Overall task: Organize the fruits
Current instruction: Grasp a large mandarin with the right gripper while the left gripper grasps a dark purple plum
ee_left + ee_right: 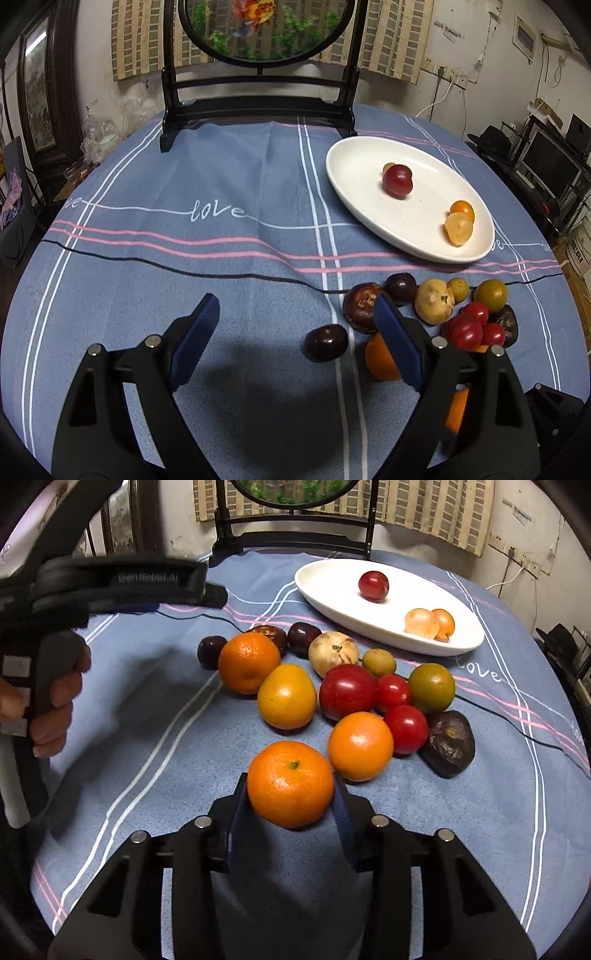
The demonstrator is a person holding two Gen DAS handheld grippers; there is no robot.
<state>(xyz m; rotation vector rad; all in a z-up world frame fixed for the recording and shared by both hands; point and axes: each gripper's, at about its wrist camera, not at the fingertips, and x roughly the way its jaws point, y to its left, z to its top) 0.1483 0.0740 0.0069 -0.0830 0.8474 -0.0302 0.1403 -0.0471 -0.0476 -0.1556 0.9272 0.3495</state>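
A white oval plate (pixel 351 184) (pixel 321 594) holds a red plum (pixel 397 180) (pixel 373 585) and two small orange fruits (pixel 459 221) (pixel 428 624). A pile of fruits (pixel 347 686) (pixel 436 306) lies on the blue cloth in front of the plate: oranges, red tomatoes, dark plums, a pale fruit. My right gripper (pixel 291 794) is shut on a mandarin orange (pixel 290 783) at the pile's near edge. My left gripper (pixel 295 321) is open and empty, with a dark plum (pixel 325 342) between its fingers, nearer the right one. The left gripper's body also shows in the right wrist view (pixel 110 587).
A black wooden stand (pixel 258 107) with a round fish picture stands at the table's far edge. The blue tablecloth (pixel 184 258) stretches to the left. Shelves and monitors (pixel 546 162) stand off the table's right side.
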